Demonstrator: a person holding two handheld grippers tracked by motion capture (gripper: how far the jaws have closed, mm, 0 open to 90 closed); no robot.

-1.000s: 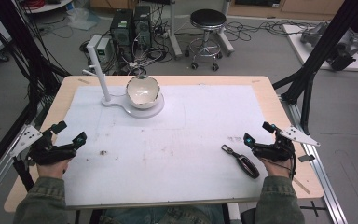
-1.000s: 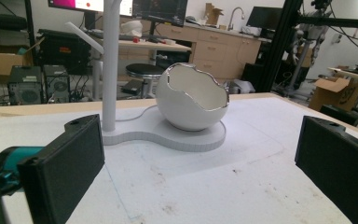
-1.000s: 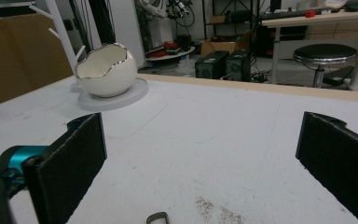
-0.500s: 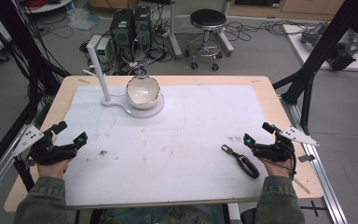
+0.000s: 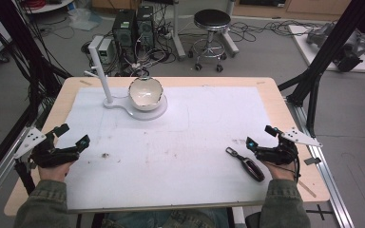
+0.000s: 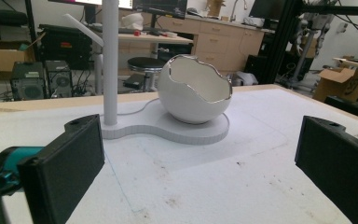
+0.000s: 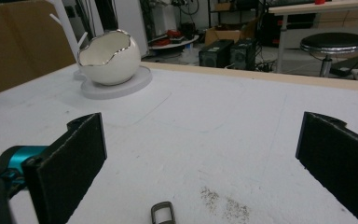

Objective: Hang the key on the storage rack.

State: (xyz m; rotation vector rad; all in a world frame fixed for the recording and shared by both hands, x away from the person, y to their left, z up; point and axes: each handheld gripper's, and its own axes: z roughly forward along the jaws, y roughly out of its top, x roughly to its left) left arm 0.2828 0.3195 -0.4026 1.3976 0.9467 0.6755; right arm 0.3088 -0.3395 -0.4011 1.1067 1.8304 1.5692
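Both tongs resting low on white mat (image 5: 195,142) over bench (image 5: 275,102), one at each near corner. Left tongs (image 5: 73,136) spread wide, holding nothing; same in left gripper view, pads (image 6: 65,168) far apart with bare mat between. Right tongs (image 5: 260,136) also wide, nothing gripped; right gripper view confirms gap.

Key fob (image 5: 246,164) flat on mat, just beside right tongs, slightly toward bench centre and nearer the person than the tips. Long axis diagonal: metal ring end pointing up-left toward centre, dark body end down-right toward right hand (image 5: 278,159). Ring end (image 7: 162,212) peeking in at bottom of right gripper view, between the jaws and below them, so fob sits under and behind the tips, not ahead.

Right hand far nearer; left tongs well apart across the mat. Likely need: pull right tongs back and tilt down, jaws across the fob's short side.

Egg-shaped bowl (image 5: 146,92) on white stand (image 5: 145,113) at far left, well apart from fob.
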